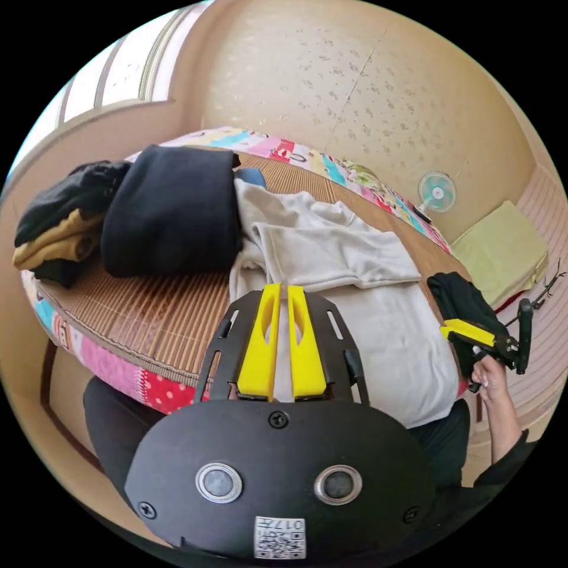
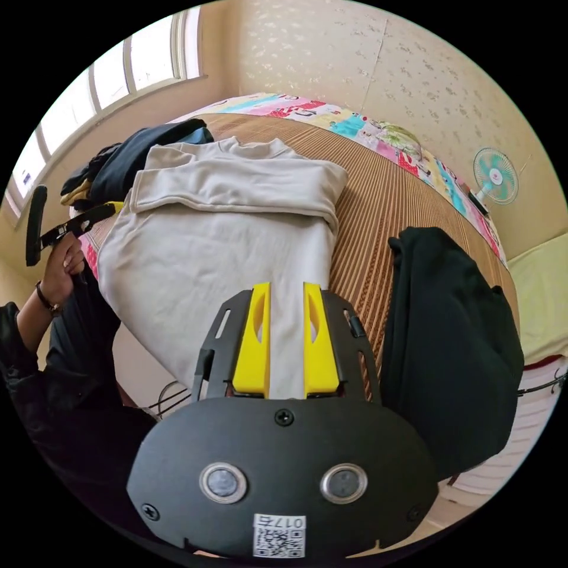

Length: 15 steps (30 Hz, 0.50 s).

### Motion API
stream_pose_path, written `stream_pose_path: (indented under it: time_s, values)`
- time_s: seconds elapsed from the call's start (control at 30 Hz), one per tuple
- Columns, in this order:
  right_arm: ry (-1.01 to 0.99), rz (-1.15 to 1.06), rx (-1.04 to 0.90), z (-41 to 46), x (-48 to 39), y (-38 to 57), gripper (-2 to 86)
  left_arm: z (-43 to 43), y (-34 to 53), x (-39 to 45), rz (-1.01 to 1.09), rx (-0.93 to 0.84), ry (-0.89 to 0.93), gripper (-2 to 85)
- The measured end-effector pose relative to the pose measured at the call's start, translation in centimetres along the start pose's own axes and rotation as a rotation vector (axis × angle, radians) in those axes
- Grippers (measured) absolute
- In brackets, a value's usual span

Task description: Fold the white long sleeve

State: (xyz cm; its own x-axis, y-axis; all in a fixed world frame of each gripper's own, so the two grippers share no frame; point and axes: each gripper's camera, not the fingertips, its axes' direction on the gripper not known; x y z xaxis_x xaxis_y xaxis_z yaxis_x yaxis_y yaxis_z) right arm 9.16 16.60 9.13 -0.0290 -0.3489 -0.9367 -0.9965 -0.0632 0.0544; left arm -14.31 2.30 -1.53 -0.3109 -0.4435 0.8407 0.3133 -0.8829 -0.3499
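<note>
The white long sleeve (image 1: 378, 331) lies flat on a bamboo mat (image 1: 148, 313) on the bed, both sleeves folded across its chest. My left gripper (image 1: 283, 288) hovers over its near side with the jaws closed to a thin slit and nothing between them. In the right gripper view the shirt (image 2: 219, 248) stretches away from my right gripper (image 2: 286, 288), which is open above the hem area with cloth showing behind the gap. The left gripper (image 2: 109, 207) appears there in a hand, off the shirt's left edge. The right gripper (image 1: 458, 331) is at the bed's right edge.
A folded black garment (image 1: 171, 207) and a black-and-yellow pile (image 1: 59, 231) sit left of the shirt. Another black garment (image 2: 449, 331) lies right of it. A small fan (image 2: 496, 168) stands against the wall beyond the bed, with a green cushion (image 1: 503, 248) nearby. The person's dark-clothed body stands at the near edge.
</note>
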Motion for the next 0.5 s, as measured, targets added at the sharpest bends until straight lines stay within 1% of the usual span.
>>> stream_pose_path:
  time_s: [0.03, 0.07, 0.13, 0.17, 0.2, 0.27, 0.33, 0.4, 0.5]
  values:
    - [-0.012, 0.003, 0.006, 0.5, -0.1, -0.9, 8.7, 1.4, -0.5, 0.8, 0.018, -0.057, -0.044, -0.3]
    - [-0.046, 0.007, 0.005, 2.2, -0.3, -2.7, 8.8, 5.5, -1.3, 2.1, 0.046, -0.229, -0.131, -0.5]
    - [-0.096, 0.01, -0.062, 6.5, -0.8, -5.2, 9.1, 7.5, -1.7, 4.0, 0.063, -0.173, -0.181, -0.8]
    - [-0.103, 0.023, -0.157, 10.0, -1.3, -6.5, 9.2, 8.9, -2.4, 5.6, 0.064, -0.185, -0.23, -0.9]
    - [-0.079, 0.049, -0.077, 10.2, -1.4, -6.9, 9.2, 10.3, -3.5, 7.5, 0.093, -0.203, -0.292, -0.9]
    - [-0.054, 0.101, -0.083, 11.0, -1.5, -7.6, 9.1, 12.5, -5.3, 9.7, 0.116, -0.219, -0.341, -1.0]
    - [-0.025, 0.136, -0.065, 11.5, -1.5, -8.1, 8.7, 14.9, -7.4, 11.1, 0.128, -0.202, -0.331, -1.0]
    - [0.033, 0.152, -0.049, 12.5, -0.9, -9.3, 7.8, 18.5, -11.0, 13.3, 0.191, -0.198, -0.338, -1.0]
    - [0.021, 0.252, -0.044, 14.1, 2.6, -12.1, 6.8, 22.8, -15.4, 16.0, 0.268, -0.181, -0.377, -1.0]
